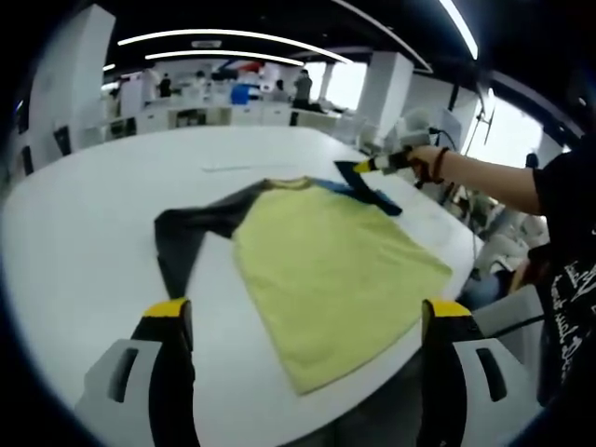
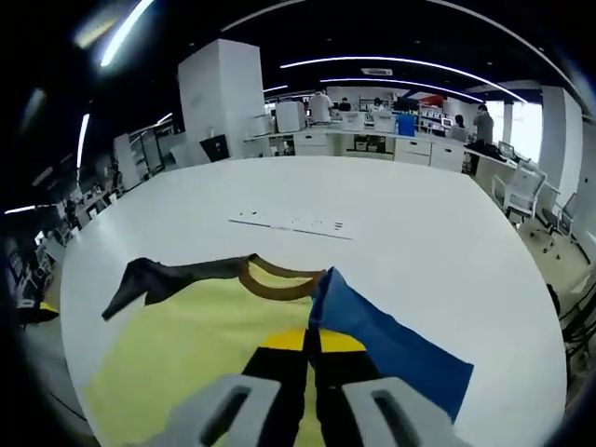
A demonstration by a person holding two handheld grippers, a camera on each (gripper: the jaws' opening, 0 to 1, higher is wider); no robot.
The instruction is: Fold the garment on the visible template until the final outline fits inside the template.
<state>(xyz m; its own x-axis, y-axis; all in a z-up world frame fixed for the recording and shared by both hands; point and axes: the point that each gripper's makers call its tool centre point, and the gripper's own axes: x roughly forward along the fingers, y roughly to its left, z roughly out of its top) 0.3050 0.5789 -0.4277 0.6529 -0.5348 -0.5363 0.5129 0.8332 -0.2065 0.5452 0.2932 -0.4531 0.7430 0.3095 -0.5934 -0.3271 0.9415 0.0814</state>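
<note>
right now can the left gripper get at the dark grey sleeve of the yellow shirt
Probably yes: the left gripper is open, and the dark grey sleeve lies flat on the white table ahead with nothing between.

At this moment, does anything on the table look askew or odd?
Yes: the shirt lies slanted, hem over the table edge. Its dark sleeve lies flat, while the blue sleeve is folded over the yellow body beside the shut right gripper. No template visible.

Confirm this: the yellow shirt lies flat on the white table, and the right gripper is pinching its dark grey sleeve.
Not quite. The right gripper is pinching the blue sleeve, as the right gripper view shows. The dark grey sleeve lies untouched on the other side of the yellow shirt, which does lie flat on the white table.
</note>
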